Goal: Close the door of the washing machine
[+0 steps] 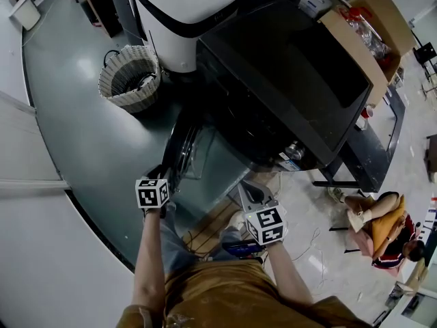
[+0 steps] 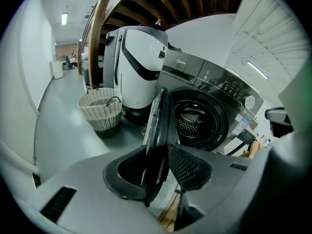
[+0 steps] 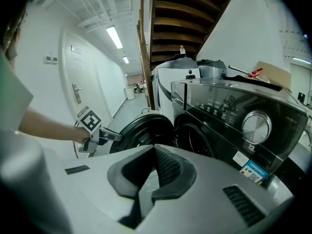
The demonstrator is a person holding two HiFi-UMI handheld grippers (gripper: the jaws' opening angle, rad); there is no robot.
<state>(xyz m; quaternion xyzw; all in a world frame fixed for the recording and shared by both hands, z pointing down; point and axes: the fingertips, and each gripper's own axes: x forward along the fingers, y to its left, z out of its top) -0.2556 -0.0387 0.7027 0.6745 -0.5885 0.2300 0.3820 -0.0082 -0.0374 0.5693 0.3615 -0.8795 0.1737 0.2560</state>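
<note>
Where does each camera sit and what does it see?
Head view: on the person's head, steeply down at the washing machine; both arms show.
Left gripper view: on the left gripper, along its jaws, door edge between them.
Right gripper view: on the right gripper, jaws together, facing the machine's front.
All share the door.

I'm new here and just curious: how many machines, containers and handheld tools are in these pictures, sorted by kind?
Machines: 2 (black front-loading washing machine, tall white rounded appliance)
Containers: 2 (pale woven wicker basket, brown cardboard box)
Grey two-jaw grippers: 2 (left gripper on the washer's round black door, right gripper empty)
Total: 6
</note>
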